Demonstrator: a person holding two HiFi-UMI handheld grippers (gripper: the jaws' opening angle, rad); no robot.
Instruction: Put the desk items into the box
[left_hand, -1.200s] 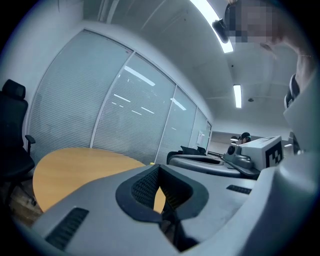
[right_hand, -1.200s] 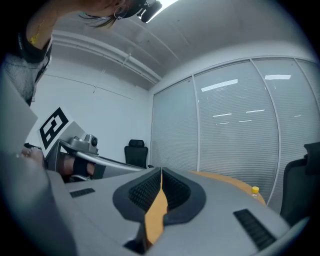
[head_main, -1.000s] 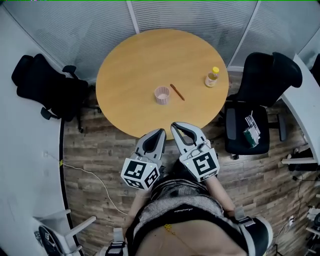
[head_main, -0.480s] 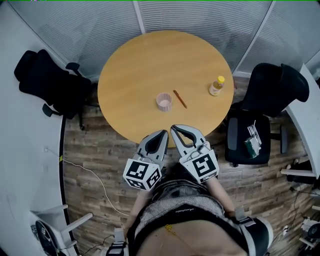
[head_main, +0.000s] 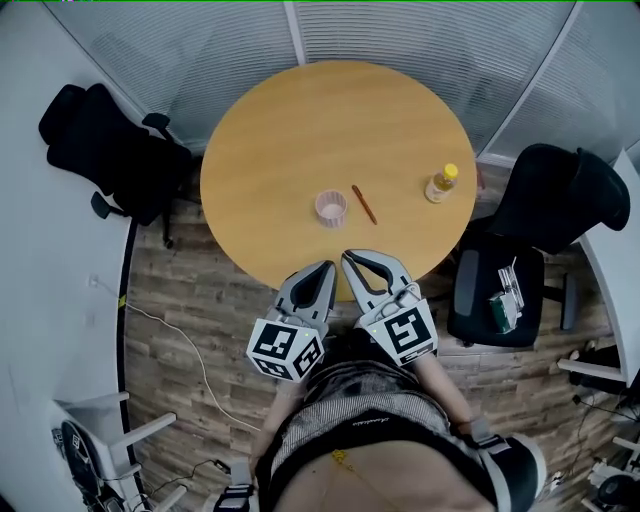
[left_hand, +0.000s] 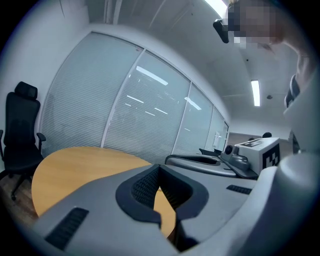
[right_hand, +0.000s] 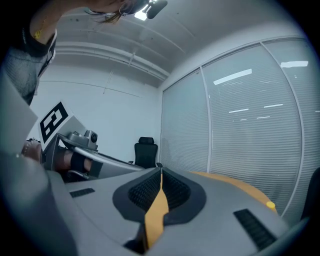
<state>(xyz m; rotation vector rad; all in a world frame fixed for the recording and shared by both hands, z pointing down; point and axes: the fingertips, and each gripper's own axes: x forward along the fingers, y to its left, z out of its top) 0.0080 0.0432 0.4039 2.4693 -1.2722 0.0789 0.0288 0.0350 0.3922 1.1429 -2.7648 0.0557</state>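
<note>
Pen (head_main: 363, 204) lies flat on the table (head_main: 280, 130), just right of the box (head_main: 330, 207), close but not touching. The bottle (head_main: 441, 184) stands upright further right, near the table edge. The box looks empty as far as I can tell, so I'd judge nothing is packed yet and the task is at its start.

Left gripper (head_main: 322, 268) and right gripper (head_main: 350, 256) sit side by side at the near table edge, well short of the items. Both have their jaws closed tip to tip with nothing between them.

View differences:
- Only the head view shows the pen, box and full layout.
- The left gripper view confirms the jaws of the left gripper (left_hand: 159, 167) meet. It shows bare tabletop and blinds (left_hand: 125, 110), with no items.
- The right gripper view shows the same closed state on the right gripper (right_hand: 160, 170). A small yellow spot low right is probably the bottle cap, too small to be sure.

Pen, and likely the bottle, are left to go in.
</note>
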